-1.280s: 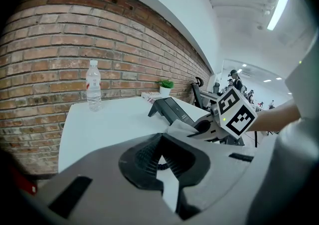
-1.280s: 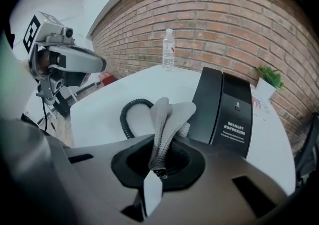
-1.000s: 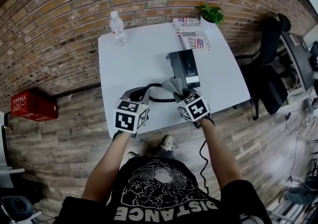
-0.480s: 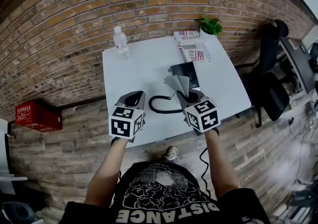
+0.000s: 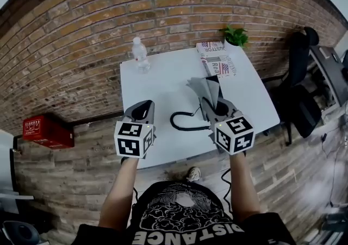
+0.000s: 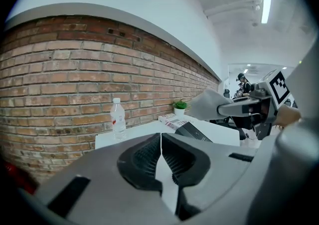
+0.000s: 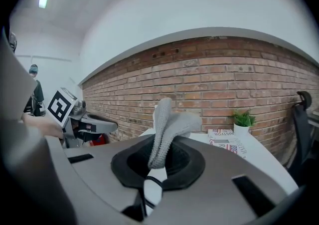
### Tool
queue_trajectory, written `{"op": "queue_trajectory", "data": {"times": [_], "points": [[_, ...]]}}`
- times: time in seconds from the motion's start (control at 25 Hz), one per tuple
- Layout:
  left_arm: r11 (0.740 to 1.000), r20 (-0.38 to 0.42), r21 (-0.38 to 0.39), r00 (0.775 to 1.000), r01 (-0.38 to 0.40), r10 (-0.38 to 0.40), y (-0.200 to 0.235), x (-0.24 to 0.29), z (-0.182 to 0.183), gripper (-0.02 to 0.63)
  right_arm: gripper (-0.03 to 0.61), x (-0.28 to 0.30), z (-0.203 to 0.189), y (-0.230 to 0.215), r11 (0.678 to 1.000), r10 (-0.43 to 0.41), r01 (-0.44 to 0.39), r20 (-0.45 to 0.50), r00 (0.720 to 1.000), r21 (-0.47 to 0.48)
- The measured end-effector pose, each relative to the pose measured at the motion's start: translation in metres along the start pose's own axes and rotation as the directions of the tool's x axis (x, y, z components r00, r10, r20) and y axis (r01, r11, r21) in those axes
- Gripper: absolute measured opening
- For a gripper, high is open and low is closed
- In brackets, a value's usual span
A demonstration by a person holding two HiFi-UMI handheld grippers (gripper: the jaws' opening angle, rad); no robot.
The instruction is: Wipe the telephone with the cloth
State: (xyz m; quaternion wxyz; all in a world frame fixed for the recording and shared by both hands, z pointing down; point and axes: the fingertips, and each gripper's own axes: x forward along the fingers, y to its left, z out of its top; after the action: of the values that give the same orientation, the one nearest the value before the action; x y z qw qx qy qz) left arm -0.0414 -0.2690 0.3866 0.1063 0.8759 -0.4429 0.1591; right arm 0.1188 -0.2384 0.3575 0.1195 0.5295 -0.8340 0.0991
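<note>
Grey cloth (image 7: 169, 119), limp and folded, tight in right gripper (image 7: 158, 161) — left gripper (image 6: 161, 161) closed, empty.

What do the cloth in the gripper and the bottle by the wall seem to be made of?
The cloth looks like soft, matte grey fabric, perhaps knitted or microfibre: it has a fine ribbed texture and droops limply. The bottle looks like clear, glossy plastic: it is see-through, thin-walled and has a pale cap.
</note>
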Motion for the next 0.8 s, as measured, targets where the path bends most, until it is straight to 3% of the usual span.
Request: {"op": "queue_trajectory", "data": {"times": [0.36,0.8], "points": [[0.996,0.012,-0.041,0.997,-0.074,0.074,0.023,-0.024,-0.009,0.005,0.011,0.0,-0.001,0.005,1.0,0.003,-0.004,-0.009,1.0,-0.013],[0.997,0.013,-0.037,0.998,-0.062,0.063,0.011,-0.029,-0.012,0.005,0.011,-0.005,-0.002,0.008,1.0,0.01,-0.01,-0.008,1.0,-0.018]]}}
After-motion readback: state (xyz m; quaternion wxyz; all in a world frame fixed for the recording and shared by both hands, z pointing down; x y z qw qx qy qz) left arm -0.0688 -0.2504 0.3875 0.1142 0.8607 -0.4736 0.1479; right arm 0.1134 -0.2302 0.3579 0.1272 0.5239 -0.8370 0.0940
